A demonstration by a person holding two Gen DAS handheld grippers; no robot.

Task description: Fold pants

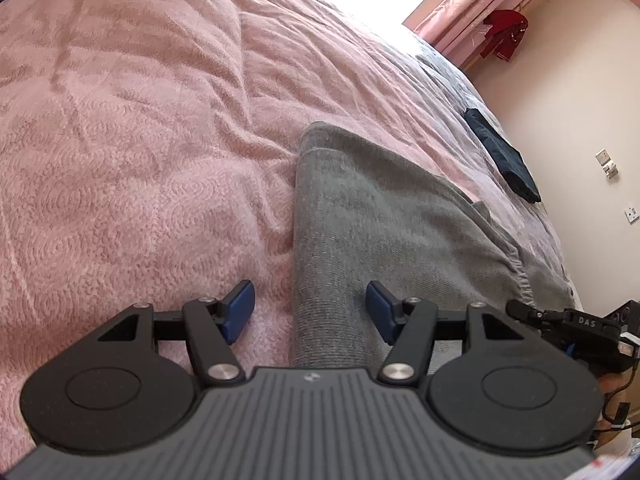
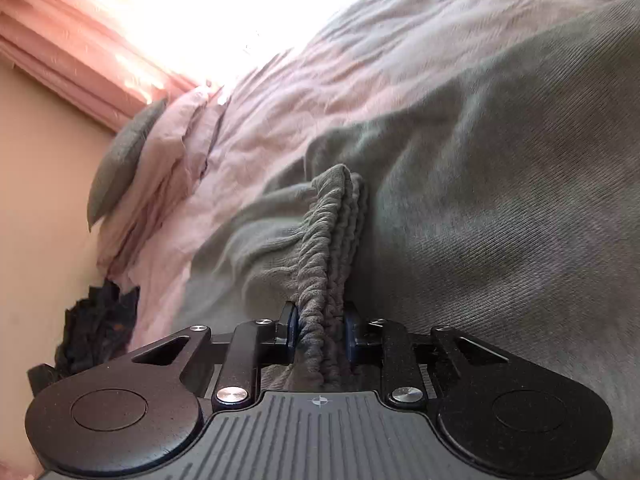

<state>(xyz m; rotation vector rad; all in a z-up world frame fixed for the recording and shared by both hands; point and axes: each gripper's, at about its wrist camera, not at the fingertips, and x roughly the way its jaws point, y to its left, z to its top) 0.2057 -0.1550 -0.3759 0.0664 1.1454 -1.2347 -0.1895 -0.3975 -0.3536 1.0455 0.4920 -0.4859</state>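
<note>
While the soft grey knit pants (image 1: 384,216) lie as one long doubled strip on the bed, folding looks only partly done.

Right gripper (image 2: 320,330) has its blue pads pinched narrow on the gathered elastic waistband (image 2: 320,256), which runs straight ahead from between the fingers; left gripper (image 1: 310,312) hangs wide and empty, straddling the strip's near edge, with cloth ahead of its fingers. Crosswise folds seem left to do. Beneath is a rumpled pink textured bedspread (image 1: 140,140); beyond the fingers, pink curtains (image 1: 472,12), a cream wall (image 1: 568,92) and a dark blue folded garment (image 1: 500,152).
</note>
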